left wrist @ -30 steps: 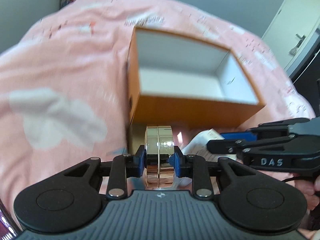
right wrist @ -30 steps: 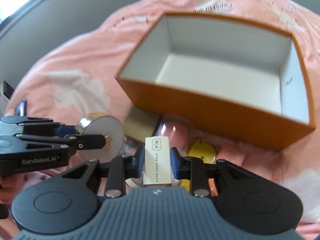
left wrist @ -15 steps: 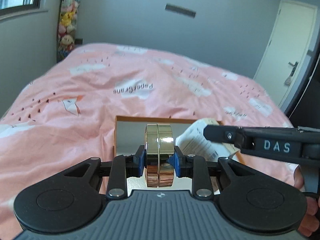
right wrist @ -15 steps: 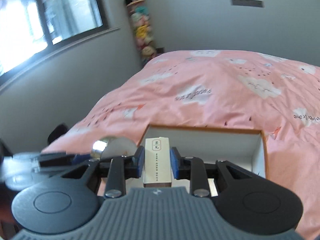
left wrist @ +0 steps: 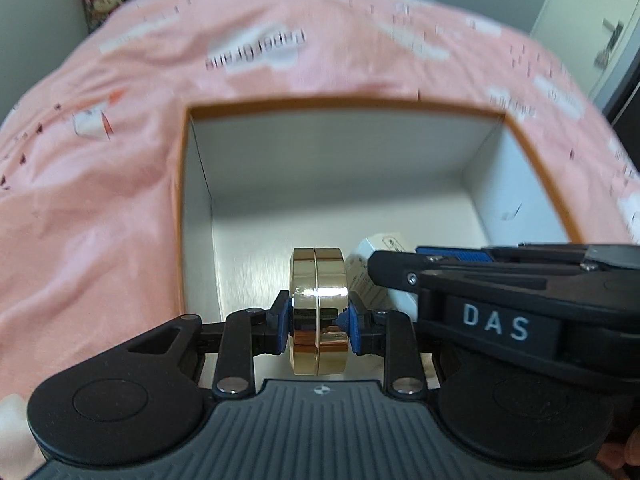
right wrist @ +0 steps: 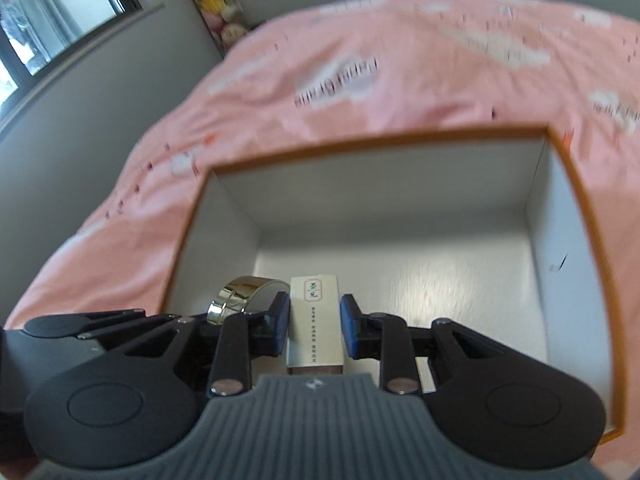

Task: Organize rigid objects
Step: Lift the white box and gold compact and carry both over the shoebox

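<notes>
Since both loads hang over the open orange cardboard box with white inside (left wrist: 188,216) on the pink bed (left wrist: 100,200), the drop is straight down. Left hand-held gripper (left wrist: 318,326) clamps the shiny gold round tin (left wrist: 318,280) on edge; right hand-held gripper (right wrist: 314,326) pinches the small cream oblong carton (right wrist: 316,320), long axis pointing far, just right of the tin.

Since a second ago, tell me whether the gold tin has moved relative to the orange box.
Yes. The gold tin, gripped in the left gripper, was outside the orange box's near wall; now it hangs over the box's white interior.
</notes>
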A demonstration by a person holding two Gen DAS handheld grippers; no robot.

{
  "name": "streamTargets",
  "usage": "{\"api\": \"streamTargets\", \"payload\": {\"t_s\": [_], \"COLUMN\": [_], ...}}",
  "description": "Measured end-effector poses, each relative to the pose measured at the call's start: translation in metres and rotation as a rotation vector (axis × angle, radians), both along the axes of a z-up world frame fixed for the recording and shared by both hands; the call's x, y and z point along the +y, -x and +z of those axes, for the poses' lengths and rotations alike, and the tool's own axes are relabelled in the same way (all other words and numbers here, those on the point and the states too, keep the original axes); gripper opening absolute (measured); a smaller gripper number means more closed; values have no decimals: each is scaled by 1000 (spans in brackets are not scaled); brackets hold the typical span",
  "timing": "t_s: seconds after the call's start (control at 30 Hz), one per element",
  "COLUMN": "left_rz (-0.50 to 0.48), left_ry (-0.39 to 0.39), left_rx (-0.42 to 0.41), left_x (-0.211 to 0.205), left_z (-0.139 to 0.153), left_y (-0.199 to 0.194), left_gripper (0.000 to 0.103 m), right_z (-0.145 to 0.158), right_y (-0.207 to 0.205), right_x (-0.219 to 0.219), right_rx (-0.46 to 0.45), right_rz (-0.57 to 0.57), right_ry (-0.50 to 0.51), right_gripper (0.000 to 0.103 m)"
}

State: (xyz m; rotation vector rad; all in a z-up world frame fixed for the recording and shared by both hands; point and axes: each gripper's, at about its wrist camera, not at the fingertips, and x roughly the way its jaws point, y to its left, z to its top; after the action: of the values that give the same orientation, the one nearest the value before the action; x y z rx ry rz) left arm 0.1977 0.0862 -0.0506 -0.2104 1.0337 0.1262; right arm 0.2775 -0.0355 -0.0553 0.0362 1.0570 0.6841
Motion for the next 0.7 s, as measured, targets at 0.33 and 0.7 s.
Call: {"api": "streamTargets", "payload": {"t_s": [0.33,0.7], "left_rz": [-31,-54], "left_ry": [-51,-19], "left_rx": [123,8], "left_x": [-11,-3], "left_z": [-22,22], "left_y": [-8,19], "left_gripper": [33,67], "right_z": [-37,-38], "right_y": [-9,-12], "right_x": [9,7], "right_rx": [120,151], "right_rz": [8,2], "right_ry": [8,-10], "right_gripper": [26,27]}}
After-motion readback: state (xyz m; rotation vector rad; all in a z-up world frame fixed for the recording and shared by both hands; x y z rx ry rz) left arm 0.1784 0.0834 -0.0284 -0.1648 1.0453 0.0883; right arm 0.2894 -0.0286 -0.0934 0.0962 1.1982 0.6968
